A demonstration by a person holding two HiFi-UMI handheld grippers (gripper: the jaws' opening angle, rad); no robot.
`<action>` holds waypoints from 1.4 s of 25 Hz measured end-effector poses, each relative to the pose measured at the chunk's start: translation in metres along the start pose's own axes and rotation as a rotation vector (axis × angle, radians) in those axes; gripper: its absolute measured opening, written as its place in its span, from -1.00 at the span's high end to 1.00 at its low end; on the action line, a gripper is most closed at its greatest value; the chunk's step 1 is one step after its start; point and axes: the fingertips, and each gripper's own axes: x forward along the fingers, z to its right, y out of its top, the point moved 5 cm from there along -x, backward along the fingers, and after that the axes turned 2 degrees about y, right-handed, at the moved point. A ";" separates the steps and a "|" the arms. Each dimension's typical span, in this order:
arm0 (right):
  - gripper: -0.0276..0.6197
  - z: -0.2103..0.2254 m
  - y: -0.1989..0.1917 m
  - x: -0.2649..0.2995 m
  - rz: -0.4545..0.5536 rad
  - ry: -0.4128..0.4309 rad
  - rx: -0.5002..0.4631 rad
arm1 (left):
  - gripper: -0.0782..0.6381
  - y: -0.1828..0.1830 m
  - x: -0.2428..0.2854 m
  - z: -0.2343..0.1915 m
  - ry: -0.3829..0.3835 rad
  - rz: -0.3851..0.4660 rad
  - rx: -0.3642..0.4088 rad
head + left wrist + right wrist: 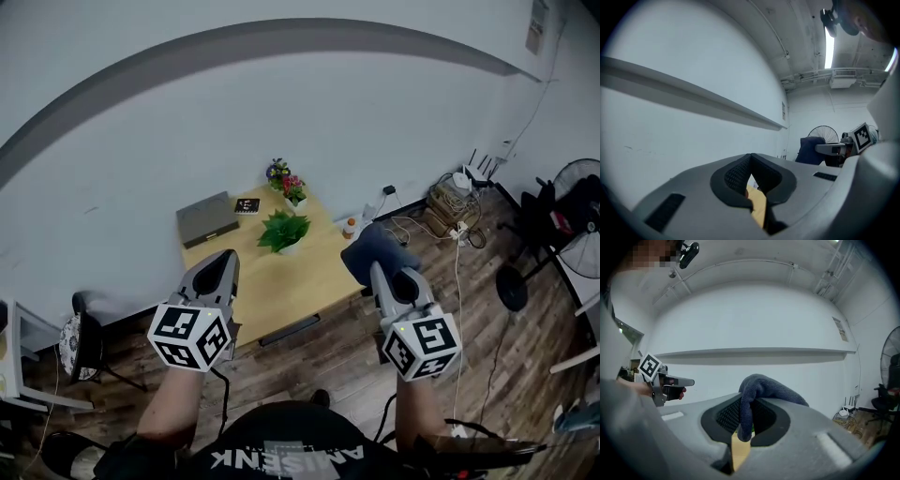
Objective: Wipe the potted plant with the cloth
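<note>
A green potted plant (283,232) stands in a white pot on the wooden table (319,281), ahead of both grippers. My right gripper (377,269) is shut on a dark blue cloth (375,248), which hangs over its jaws; in the right gripper view the cloth (757,391) drapes across the tips. My left gripper (225,261) is shut with nothing in it and hovers at the table's near left. From the left gripper view, my left gripper (751,174) shows its pads (736,174) together, with the cloth (808,150) off to the right.
On the table's far side lie a grey box (207,218), a small dark book (247,205) and a pot of coloured flowers (286,184). An orange bottle (350,227), cables and a router (469,178) are on the floor to the right. A fan (574,202) stands at far right.
</note>
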 end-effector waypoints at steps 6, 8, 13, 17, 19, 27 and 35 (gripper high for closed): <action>0.83 0.032 -0.003 0.012 -0.016 0.082 -0.023 | 0.78 -0.009 0.042 0.024 0.004 -0.049 0.016; 0.83 0.042 -0.007 0.014 -0.023 0.098 -0.016 | 0.78 -0.014 0.051 0.030 0.007 -0.075 0.038; 0.83 0.055 -0.014 0.030 -0.035 0.091 0.023 | 0.78 -0.013 0.068 0.021 0.016 -0.099 0.037; 0.83 0.052 -0.014 0.057 -0.034 0.105 0.000 | 0.78 -0.017 0.084 -0.002 0.002 -0.105 0.041; 0.83 0.051 -0.015 0.071 -0.039 0.082 0.007 | 0.78 -0.018 0.094 -0.015 -0.008 -0.109 0.057; 0.83 0.035 0.000 0.124 -0.044 0.025 -0.026 | 0.78 -0.012 0.133 -0.072 -0.061 -0.125 0.097; 0.83 0.018 -0.007 0.161 -0.066 -0.010 -0.038 | 0.78 -0.023 0.158 -0.111 -0.105 -0.140 0.135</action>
